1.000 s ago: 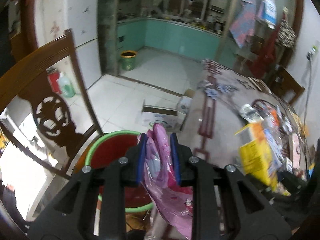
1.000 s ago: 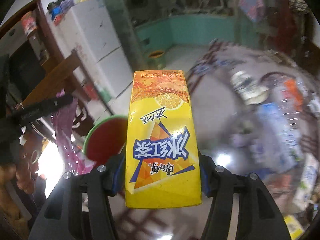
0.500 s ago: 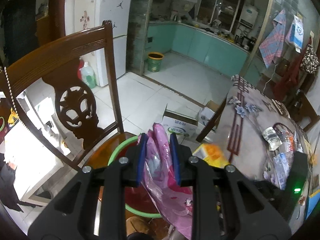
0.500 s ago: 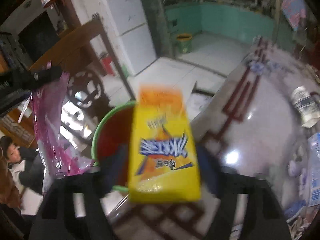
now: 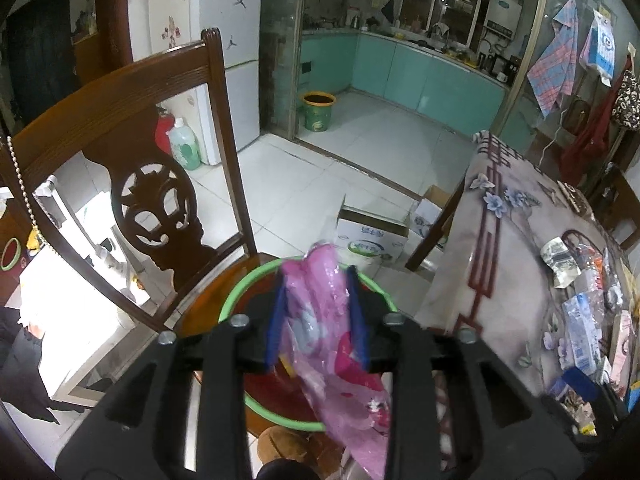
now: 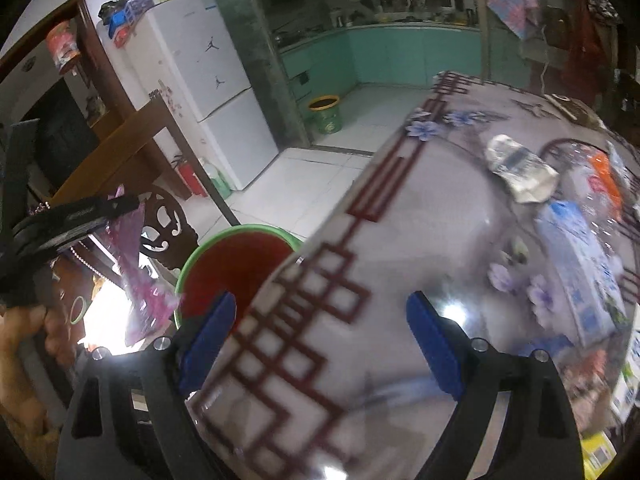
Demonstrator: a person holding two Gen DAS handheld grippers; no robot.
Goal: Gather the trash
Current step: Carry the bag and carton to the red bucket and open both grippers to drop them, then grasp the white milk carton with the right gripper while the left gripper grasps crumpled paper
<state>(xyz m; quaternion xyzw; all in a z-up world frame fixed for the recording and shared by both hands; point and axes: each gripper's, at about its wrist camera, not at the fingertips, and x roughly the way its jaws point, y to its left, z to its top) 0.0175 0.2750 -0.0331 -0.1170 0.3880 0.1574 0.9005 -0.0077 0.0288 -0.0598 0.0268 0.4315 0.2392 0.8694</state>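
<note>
— Where's the crinkly pink plastic wrapper (image 5: pixel 332 332)?

— Between my left tool (image 5: pixel 316 316), whose jaws are opening, above the green-rimmed red basin (image 6: pixel 236 264). My right tool (image 6: pixel 316 344) hangs spread, empty, over the bench (image 6: pixel 420 220).

— Risk?

— The light film may cling to a pad or drift past the rim.

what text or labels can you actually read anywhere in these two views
None reads clearly.
Cardboard box on the floor: green logo with print, too small to read.
Pink plastic bag between the opening left gripper's jaws: cartoon print, no legible words.
Blue packets on the table: blurred.
Fridge: figure stickers only.
</note>
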